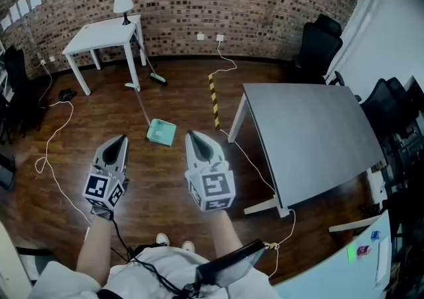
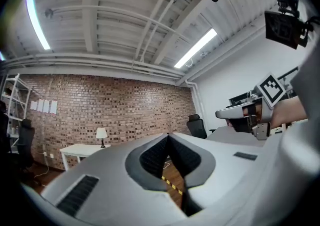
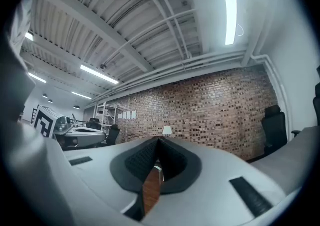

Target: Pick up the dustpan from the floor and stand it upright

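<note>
Dustpan [image 1: 161, 132]: flat on the floor [image 1: 165, 188], just ahead of both tongs (untouched).
Left gripper [image 1: 118, 140], right gripper [image 1: 193, 136]: pressed together, empty, held level, likely for the approach.

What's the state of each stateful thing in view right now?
dustpan: lying on the floor, not held
left gripper: shut, empty
right gripper: shut, empty
lamp: upright on the white table
broom: head on the floor beside the white table
</note>
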`<state>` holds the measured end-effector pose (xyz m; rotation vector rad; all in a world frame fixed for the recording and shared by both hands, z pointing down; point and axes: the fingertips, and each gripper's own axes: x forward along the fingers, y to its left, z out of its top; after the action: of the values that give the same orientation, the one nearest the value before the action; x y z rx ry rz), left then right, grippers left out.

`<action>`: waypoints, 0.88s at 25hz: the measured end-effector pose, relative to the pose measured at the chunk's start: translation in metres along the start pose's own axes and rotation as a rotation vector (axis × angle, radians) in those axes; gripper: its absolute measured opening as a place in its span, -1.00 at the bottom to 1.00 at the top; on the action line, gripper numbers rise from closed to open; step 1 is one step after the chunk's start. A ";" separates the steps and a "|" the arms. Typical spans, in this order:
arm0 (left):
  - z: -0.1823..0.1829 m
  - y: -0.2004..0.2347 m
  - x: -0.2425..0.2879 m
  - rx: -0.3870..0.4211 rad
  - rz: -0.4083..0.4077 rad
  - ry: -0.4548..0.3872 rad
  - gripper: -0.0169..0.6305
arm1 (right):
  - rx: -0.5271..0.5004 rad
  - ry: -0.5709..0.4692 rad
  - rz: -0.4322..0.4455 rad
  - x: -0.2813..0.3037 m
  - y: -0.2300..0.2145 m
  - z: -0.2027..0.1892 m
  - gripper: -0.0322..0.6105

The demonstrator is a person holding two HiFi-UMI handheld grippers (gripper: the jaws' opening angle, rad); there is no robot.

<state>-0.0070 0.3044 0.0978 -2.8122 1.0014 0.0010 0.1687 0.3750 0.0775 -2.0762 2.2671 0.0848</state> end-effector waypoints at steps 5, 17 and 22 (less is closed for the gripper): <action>0.013 -0.007 -0.020 0.013 -0.004 -0.003 -0.91 | -0.028 -0.033 -0.014 -0.022 0.008 0.023 -0.90; 0.024 -0.001 -0.057 -0.003 -0.012 -0.028 -0.91 | -0.088 -0.017 -0.017 -0.039 0.053 0.029 -0.90; 0.023 -0.002 -0.065 -0.007 -0.025 -0.038 -0.91 | -0.097 -0.024 -0.020 -0.044 0.064 0.031 -0.90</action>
<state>-0.0549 0.3496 0.0786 -2.8195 0.9601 0.0552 0.1090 0.4267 0.0496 -2.1316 2.2717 0.2219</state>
